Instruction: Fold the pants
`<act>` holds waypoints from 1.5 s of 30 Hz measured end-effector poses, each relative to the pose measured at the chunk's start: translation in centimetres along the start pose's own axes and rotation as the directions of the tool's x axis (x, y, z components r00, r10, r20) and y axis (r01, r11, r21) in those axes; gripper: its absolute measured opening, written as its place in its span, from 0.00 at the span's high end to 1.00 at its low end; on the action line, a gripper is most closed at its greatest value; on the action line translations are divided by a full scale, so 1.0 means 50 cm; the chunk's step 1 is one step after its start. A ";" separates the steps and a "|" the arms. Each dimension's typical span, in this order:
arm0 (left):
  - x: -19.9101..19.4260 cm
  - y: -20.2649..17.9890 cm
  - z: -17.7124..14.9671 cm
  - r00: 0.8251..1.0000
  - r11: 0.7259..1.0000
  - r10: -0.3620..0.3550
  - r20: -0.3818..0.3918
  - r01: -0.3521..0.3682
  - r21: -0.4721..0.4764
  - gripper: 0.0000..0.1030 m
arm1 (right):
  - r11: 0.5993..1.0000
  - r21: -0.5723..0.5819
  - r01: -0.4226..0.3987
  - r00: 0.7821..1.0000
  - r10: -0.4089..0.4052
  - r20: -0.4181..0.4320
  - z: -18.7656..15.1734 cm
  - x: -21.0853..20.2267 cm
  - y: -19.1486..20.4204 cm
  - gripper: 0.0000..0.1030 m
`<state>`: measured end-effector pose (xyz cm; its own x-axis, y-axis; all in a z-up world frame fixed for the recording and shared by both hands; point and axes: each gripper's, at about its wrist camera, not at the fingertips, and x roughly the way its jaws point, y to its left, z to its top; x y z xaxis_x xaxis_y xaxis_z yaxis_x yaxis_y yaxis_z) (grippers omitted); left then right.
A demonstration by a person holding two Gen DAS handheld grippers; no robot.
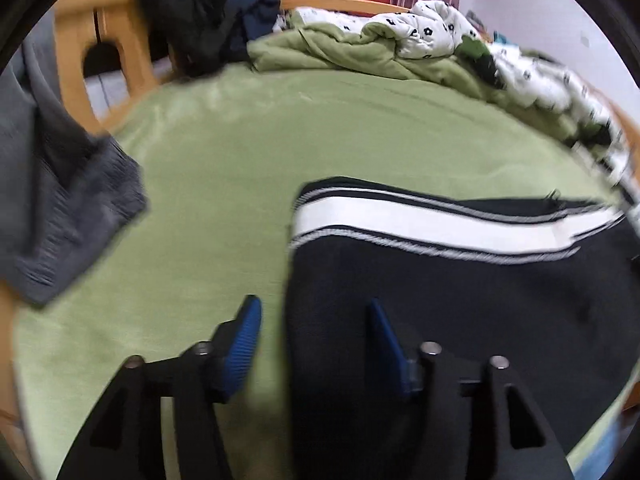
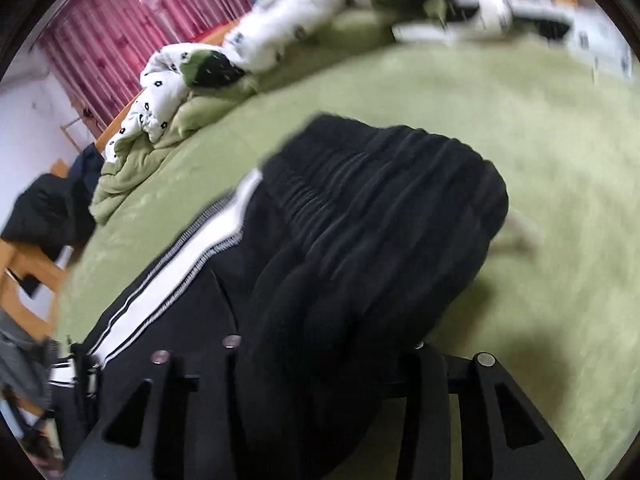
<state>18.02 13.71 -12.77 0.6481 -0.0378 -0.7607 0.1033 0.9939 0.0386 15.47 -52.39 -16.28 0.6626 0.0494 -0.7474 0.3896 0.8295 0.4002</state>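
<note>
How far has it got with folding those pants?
Partly there. The pants lie on the green bed, apparently doubled leg on leg, stripe showing. In hand: the right gripper seems to hold the bunched waistband; its fingers are hidden. The left gripper is open. Left: folding it shorter.

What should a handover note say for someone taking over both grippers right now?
Left gripper: open, holding nothing, over the edge of the pants.
Right gripper: fingertips hidden under bunched black fabric at the waistband, so its grip cannot be confirmed.
Pants lie on the green bed, white stripe facing up.
Done: one lengthwise fold, it seems.
Left: finish folding and flatten.
</note>
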 end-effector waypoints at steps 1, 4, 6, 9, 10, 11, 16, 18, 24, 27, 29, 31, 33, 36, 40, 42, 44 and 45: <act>-0.017 -0.005 -0.004 0.999 1.000 0.025 0.022 -0.025 0.018 0.45 | 1.000 -0.004 0.000 1.000 0.000 -0.017 -0.009 -0.005 -0.009 0.52; -0.059 -0.014 -0.011 0.998 0.999 -0.031 0.045 0.031 0.008 0.40 | 0.995 -0.067 0.077 0.997 -0.076 0.019 -0.041 -0.052 -0.006 0.45; -0.087 -0.029 -0.024 0.992 0.994 -0.106 0.068 0.108 -0.020 0.37 | 0.985 -0.109 0.136 0.990 -0.132 0.047 -0.048 -0.082 -0.007 0.44; -0.102 -0.070 -0.061 0.978 0.979 -0.195 0.072 0.199 -0.050 0.31 | 0.973 -0.163 0.162 0.983 -0.145 0.108 -0.078 -0.138 0.014 0.44; -0.097 -0.093 -0.080 0.974 0.974 -0.218 0.061 0.222 -0.055 0.31 | 0.968 -0.189 0.167 0.980 -0.143 0.136 -0.087 -0.154 0.023 0.43; -0.090 -0.116 -0.099 0.973 0.971 -0.228 0.043 0.231 -0.057 0.31 | 0.961 -0.221 0.165 0.978 -0.132 0.159 -0.097 -0.169 0.035 0.42; -0.089 -0.222 -0.177 0.992 0.994 -0.104 0.075 0.102 0.028 0.29 | 0.936 -0.334 0.106 0.991 -0.070 0.118 -0.146 -0.144 0.082 0.32; -0.103 -0.206 -0.171 0.984 0.985 -0.169 0.050 0.171 -0.026 0.27 | 0.914 -0.378 0.149 0.989 -0.138 0.055 -0.162 -0.104 0.092 0.32; -0.166 -0.119 -0.206 0.965 0.945 -0.249 0.081 0.260 -0.197 0.27 | 0.902 -0.367 0.229 0.973 -0.217 0.073 -0.184 -0.138 0.118 0.32; -0.188 -0.075 -0.253 0.964 0.926 -0.238 0.115 0.261 -0.271 0.26 | 0.890 -0.392 0.235 0.971 -0.196 0.138 -0.200 -0.187 0.150 0.32; -0.186 -0.045 -0.277 0.966 0.904 -0.229 0.120 0.257 -0.343 0.26 | 0.877 -0.429 0.216 0.975 -0.173 0.138 -0.206 -0.196 0.175 0.32; -0.186 -0.012 -0.301 0.960 0.872 -0.237 0.152 0.279 -0.403 0.26 | 0.854 -0.481 0.196 0.980 -0.153 0.128 -0.215 -0.203 0.206 0.32; -0.173 0.017 -0.314 0.951 0.832 -0.262 0.164 0.309 -0.461 0.26 | 0.843 -0.505 0.188 0.981 -0.136 0.139 -0.228 -0.210 0.232 0.32; -0.148 0.046 -0.318 0.932 0.775 -0.312 0.185 0.362 -0.518 0.26 | 0.863 -0.494 0.104 0.992 -0.055 0.112 -0.241 -0.215 0.263 0.32; -0.115 0.049 -0.304 0.934 0.768 -0.310 0.177 0.356 -0.533 0.26 | 0.889 -0.449 -0.094 0.995 0.095 -0.022 -0.249 -0.186 0.327 0.32; -0.114 0.045 -0.298 0.943 0.792 -0.285 0.174 0.334 -0.511 0.26 | 0.890 -0.415 -0.187 0.982 0.166 -0.088 -0.264 -0.162 0.374 0.32; -0.113 0.040 -0.292 0.951 0.817 -0.263 0.163 0.310 -0.487 0.26 | 0.885 -0.388 -0.256 0.966 0.215 -0.146 -0.276 -0.134 0.410 0.31; -0.111 0.037 -0.288 0.953 0.827 -0.258 0.158 0.303 -0.473 0.26 | 0.884 -0.368 -0.288 0.954 0.231 -0.192 -0.288 -0.107 0.436 0.31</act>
<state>3.72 17.23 -17.80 0.7102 -0.3092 -0.6324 -0.0754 0.8598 -0.5050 11.22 -26.55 -11.18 0.5992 0.3452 -0.7223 -0.0819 0.9240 0.3736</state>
